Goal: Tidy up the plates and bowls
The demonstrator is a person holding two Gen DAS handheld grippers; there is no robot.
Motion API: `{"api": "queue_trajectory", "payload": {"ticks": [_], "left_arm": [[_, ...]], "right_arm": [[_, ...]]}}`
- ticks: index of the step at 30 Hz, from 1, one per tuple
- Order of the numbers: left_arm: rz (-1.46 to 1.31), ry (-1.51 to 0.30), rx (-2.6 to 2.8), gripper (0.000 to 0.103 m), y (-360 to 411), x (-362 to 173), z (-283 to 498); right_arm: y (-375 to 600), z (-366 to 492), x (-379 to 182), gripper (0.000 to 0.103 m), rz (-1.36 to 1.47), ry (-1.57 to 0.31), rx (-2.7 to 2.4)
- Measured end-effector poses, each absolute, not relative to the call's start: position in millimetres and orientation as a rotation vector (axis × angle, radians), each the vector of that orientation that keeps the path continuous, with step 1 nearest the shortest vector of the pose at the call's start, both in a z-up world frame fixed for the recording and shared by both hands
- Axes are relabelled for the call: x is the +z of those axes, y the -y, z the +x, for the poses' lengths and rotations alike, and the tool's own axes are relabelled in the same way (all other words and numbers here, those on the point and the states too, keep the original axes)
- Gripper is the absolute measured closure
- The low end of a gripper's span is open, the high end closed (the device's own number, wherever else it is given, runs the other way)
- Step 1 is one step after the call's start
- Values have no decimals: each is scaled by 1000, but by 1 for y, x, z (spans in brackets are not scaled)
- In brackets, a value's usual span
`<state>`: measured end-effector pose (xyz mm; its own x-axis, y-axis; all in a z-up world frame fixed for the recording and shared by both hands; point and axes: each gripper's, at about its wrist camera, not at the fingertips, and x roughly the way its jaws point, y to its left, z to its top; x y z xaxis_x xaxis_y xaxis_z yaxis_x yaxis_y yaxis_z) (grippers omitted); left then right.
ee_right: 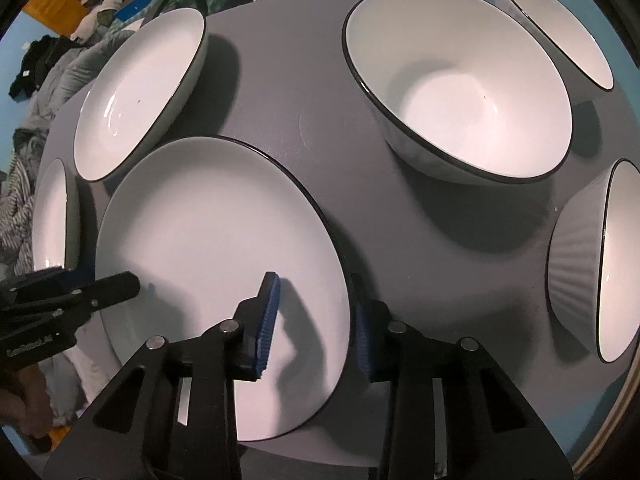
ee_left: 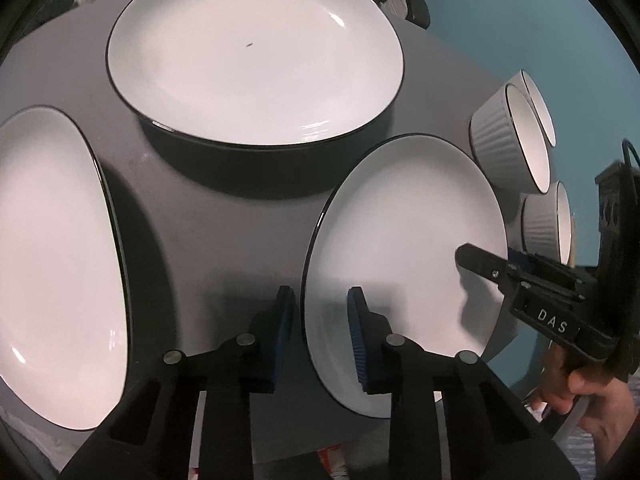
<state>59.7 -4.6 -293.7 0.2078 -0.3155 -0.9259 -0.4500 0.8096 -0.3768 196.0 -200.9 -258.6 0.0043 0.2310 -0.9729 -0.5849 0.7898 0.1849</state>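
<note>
Two grippers straddle one plate [ee_left: 400,240] — left gripper [ee_left: 320,336] and right gripper [ee_right: 316,320] unclenched, rim between pads.

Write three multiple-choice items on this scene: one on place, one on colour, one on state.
1. Where do the left gripper's jaws stand relative to the near plate?
A. Astride its rim
B. Above its middle
C. Wholly clear of it

2. What colour are the pads on those jaws?
A. Red
B. Blue
C. Yellow

3. What state is the near plate in?
A. Holding food
B. Broken in pieces
C. Whole and empty

Answers:
1 A: one pad sits over the plate's white face and the other outside its dark rim.
2 B: both ribbed pads show blue against the black fingers.
3 C: its white face is bare and its rim runs unbroken where it shows.
</note>
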Motion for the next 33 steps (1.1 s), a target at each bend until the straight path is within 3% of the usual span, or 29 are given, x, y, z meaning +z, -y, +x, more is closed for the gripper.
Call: {"api": "queue_trajectory", "payload": {"ticks": [3, 15, 17, 33], "left_arm": [[-697, -1393, 93, 82, 3, -297, 59], [-674, -1405, 83, 83, 11, -298, 67], [-683, -1406, 78, 83, 10, -299, 66], [-748, -1415, 64, 88, -4, -303, 61]], "right_arm": [[208, 203, -257, 72, -303, -1423, 669], [255, 195, -249, 73, -216, -1436, 673], [261, 194, -253, 81, -196, -1461, 662], [280, 171, -255, 89, -42, -1590, 705]]}}
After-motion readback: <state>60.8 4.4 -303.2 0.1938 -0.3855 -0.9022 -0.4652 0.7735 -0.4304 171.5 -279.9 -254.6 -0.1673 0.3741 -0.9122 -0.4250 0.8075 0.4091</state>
